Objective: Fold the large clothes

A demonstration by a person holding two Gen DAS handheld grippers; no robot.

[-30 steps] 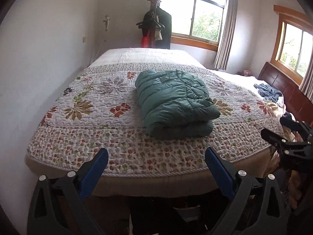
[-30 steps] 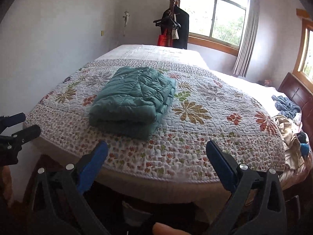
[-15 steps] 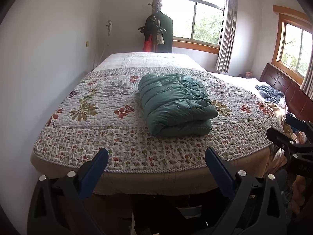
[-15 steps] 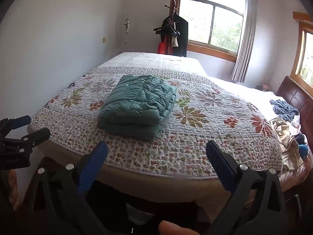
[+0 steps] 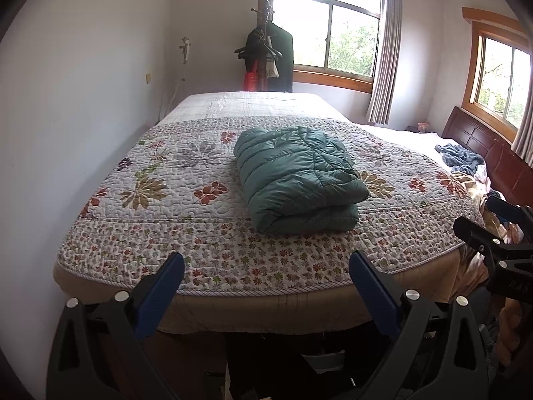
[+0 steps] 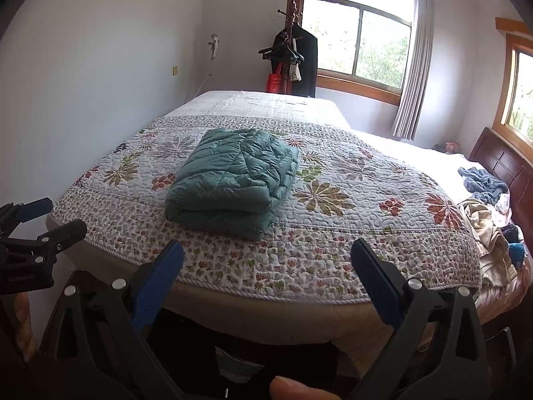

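Bedroom interior. A bed (image 5: 140,286) fills the centre of the frame, covered by a floral quilt (image 5: 186,180) whose far portion is plain white. White walls (image 5: 83,100) occupy the left of the frame. At upper centre, a coat stand (image 5: 266,33) carries dark garments and a red bag (image 5: 251,81). To its right, a wood-framed window (image 5: 333,33) with a grey curtain (image 5: 386,60) admits daylight. A second window (image 5: 499,76) appears at upper right above a dark wooden headboard (image 5: 483,146). Loose clothes (image 6: 483,183) lie at the right edge.
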